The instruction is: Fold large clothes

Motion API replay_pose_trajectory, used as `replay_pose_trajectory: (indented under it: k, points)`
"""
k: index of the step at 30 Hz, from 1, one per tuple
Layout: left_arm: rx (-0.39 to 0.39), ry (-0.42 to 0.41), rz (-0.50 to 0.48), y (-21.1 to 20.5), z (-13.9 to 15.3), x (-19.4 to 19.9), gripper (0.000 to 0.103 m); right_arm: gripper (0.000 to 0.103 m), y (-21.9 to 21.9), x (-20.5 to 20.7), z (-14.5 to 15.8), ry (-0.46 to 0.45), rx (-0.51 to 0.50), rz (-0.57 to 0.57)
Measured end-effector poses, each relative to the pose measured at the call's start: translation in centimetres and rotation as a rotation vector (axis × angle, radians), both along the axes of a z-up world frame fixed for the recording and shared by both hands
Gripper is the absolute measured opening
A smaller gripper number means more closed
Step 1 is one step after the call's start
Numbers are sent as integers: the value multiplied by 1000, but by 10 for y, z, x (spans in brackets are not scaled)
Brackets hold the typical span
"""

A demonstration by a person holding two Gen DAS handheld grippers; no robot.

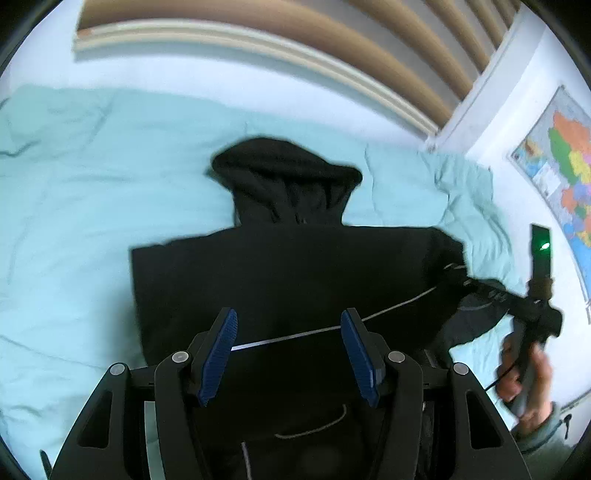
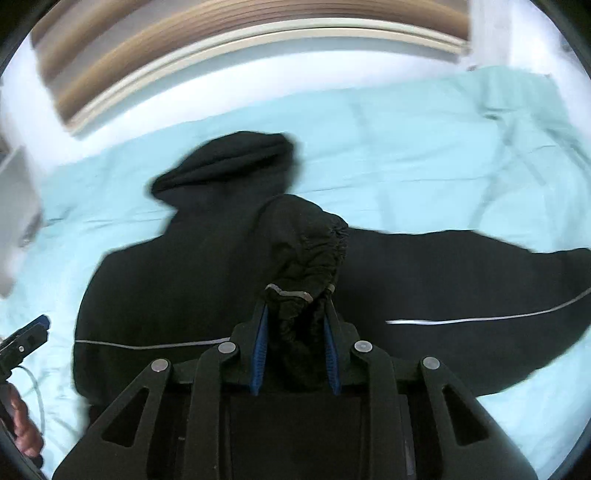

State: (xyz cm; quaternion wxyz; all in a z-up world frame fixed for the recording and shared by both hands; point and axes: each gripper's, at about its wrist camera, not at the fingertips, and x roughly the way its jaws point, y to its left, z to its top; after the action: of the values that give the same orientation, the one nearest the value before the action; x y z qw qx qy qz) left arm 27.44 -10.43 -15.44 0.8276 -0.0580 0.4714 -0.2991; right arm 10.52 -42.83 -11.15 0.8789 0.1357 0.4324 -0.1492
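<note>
Nearest in the right wrist view, the right tool (image 2: 295,321) pinches the gathered cuff (image 2: 314,243) of one black sleeve between its blue pads; the left tool (image 1: 288,347) hangs with its fingers spread wide over the garment, gripping nothing; beneath both lies one black hooded jacket (image 1: 280,273), flat on the pale green bedsheet (image 1: 74,206), with thin white piping across its body; its hood (image 1: 284,166) points toward the far wooden headboard (image 1: 258,33); one coloured map (image 1: 561,155) hangs on the wall.
</note>
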Motion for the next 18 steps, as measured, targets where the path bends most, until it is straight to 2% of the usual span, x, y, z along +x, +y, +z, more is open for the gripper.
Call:
replay_pose_trajectory:
  k: [2,5,7,8,10,12,14,17,18]
  points:
    - [66,29,-12,-17,-26,8,60,30,-19,-4,-15,47,4,-37]
    - [203,102,7,-38,-82,25,60,30,-39,-5,-57,140,21,-75]
    - [248,164,30,-40,-115,33,60,30,-47,-2,-90,205,21,-82]
    - [257,170,32,-41,-126,36,60,30,-50,0,-107,231,34,-84]
    - [294,149,27,-47,-132,36,60,31,-54,1,-134,269,40,-94]
    - [340,126,20,-56,-129,34,60,32,-55,2,-141,272,34,-93]
    - [356,123,14,-58,-126,33,60,33,-53,0,-138,274,22,-87]
    - [350,119,19,-55,-115,31,60,46,-47,-9,-117,260,-15,-81]
    - [349,113,23,-54,-109,28,60,53,-44,-14,-107,239,-25,-80]
